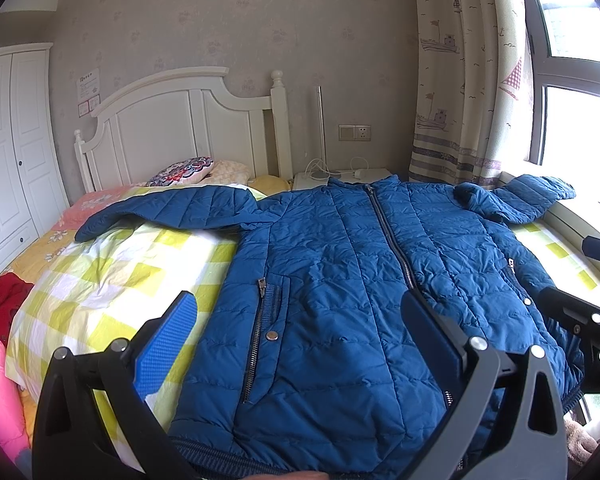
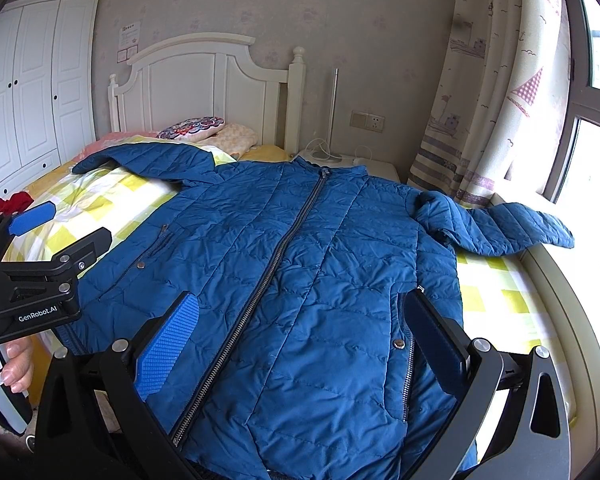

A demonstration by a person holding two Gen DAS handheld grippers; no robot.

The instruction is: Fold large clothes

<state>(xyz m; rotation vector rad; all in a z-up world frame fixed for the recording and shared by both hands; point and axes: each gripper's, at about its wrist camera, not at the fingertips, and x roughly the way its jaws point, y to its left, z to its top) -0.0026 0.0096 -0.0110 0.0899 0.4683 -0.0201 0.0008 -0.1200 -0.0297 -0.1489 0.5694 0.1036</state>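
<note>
A blue quilted puffer jacket lies flat, zipped and front up, on the bed's yellow-and-white checked cover, both sleeves spread outward. The left gripper and right gripper hover above its hem, fingers wide apart, holding nothing.

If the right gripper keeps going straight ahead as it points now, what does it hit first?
Most likely the blue quilted jacket spread on the bed: the open right gripper points over its front beside the zipper. Exact height above the fabric is unclear.
</note>
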